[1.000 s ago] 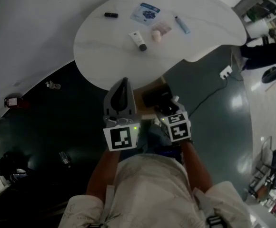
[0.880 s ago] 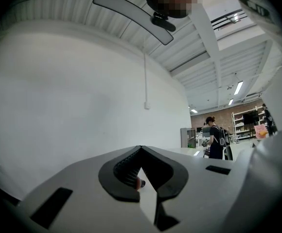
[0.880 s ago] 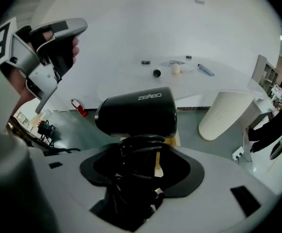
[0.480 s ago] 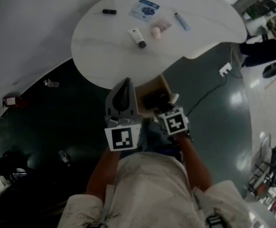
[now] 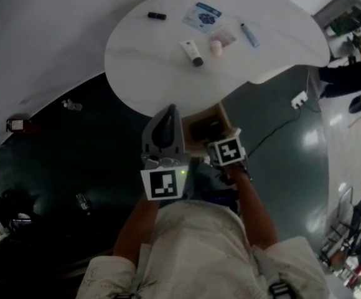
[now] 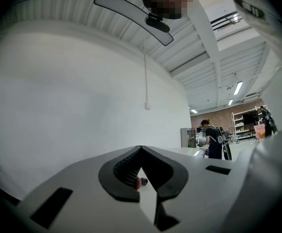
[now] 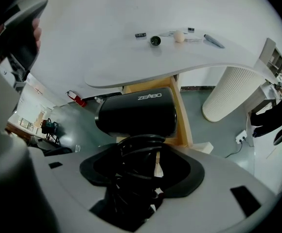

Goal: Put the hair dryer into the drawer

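A black hair dryer (image 7: 136, 113), its cord wound round the handle, is in my right gripper (image 7: 143, 152), whose jaws are shut on that handle. It hangs barrel outward over the open wooden drawer (image 7: 182, 115) under the white table (image 7: 180, 67). In the head view the right gripper (image 5: 218, 143) points steeply down at the drawer (image 5: 216, 112), and the dryer (image 5: 202, 129) shows as a dark shape inside the drawer's outline. To its left my left gripper (image 5: 169, 111) points level at the table's edge. The left gripper (image 6: 141, 152) has its tips together and holds nothing.
On the table (image 5: 143, 73) lie a tube (image 5: 192, 52), a blue packet (image 5: 205, 16), a pen (image 5: 250, 35) and a small black item (image 5: 156, 16). A ribbed white table leg (image 7: 228, 91) stands right of the drawer. A socket and cable (image 5: 299, 96) lie on the dark floor.
My right gripper has sunk toward the drawer with the hair dryer and tipped more steeply downward. The left gripper has stayed where it was.
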`<state>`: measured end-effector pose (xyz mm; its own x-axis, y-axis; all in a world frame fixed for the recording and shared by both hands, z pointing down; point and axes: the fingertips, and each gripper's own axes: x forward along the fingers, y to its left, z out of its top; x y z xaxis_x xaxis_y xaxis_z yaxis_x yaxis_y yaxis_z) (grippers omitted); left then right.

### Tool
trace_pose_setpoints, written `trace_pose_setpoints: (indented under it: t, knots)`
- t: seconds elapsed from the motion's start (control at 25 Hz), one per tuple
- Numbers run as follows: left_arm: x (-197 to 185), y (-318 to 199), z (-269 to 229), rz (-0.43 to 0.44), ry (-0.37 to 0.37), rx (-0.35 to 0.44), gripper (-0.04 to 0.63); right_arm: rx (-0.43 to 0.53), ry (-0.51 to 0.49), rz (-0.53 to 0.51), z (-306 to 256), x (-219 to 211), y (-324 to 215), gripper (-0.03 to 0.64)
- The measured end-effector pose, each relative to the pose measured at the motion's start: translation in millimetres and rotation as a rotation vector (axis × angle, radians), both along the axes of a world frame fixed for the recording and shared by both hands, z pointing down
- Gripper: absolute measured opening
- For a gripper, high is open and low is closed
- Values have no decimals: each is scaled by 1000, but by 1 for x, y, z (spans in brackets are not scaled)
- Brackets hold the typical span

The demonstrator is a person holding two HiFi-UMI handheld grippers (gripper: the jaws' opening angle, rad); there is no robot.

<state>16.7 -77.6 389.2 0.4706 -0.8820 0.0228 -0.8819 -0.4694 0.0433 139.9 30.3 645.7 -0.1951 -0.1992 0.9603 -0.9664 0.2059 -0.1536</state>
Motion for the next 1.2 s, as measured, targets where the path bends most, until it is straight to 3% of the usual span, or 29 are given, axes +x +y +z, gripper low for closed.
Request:
trace_pose_setpoints:
  t: [0.36,1.2]
  knots:
    - [-22,-2,3,-43,-3,-18,2,-25,-1,17,20,-5,-26,258]
    - [-68,-1,17,-151,-32,-53,2,153,-120,-4,59,-36,-92,258]
